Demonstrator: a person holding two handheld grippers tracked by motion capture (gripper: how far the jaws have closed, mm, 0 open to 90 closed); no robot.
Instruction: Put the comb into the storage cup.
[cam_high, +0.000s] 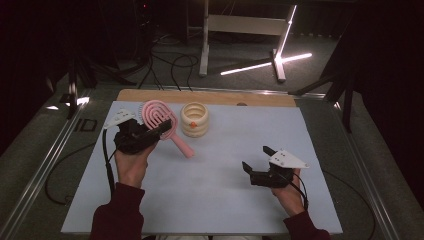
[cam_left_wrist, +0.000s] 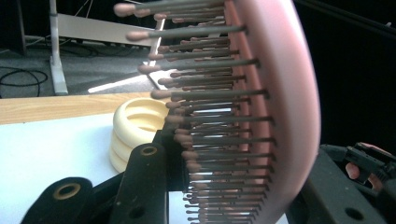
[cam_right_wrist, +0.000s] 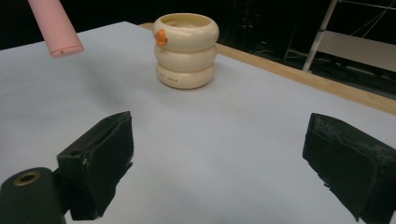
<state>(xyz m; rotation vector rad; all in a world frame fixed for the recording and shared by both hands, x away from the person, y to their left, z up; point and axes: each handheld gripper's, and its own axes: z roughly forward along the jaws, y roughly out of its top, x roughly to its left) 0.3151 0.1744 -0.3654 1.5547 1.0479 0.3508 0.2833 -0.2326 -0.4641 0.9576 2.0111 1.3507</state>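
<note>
A pink hairbrush (cam_high: 162, 121) is held above the white table mat, its head up by my left gripper (cam_high: 161, 130) and its handle slanting down to the right. That gripper is shut on the brush head; the bristles (cam_left_wrist: 219, 126) run right beside its jaws in the left gripper view. The handle's rounded end (cam_right_wrist: 56, 28) hangs at the top left of the right gripper view. A cream ribbed cup (cam_high: 194, 119) with an orange spot stands upright just right of the brush. My right gripper (cam_high: 256, 159) stands open at the right, nothing between its pads (cam_right_wrist: 100, 158).
The white mat (cam_high: 210, 175) covers a wooden table whose bare far edge (cam_high: 210, 97) runs behind the cup. Beyond it are a dark floor with cables, a white stand (cam_high: 205, 40) and bright light strips (cam_high: 265, 64). Metal rails flank the table.
</note>
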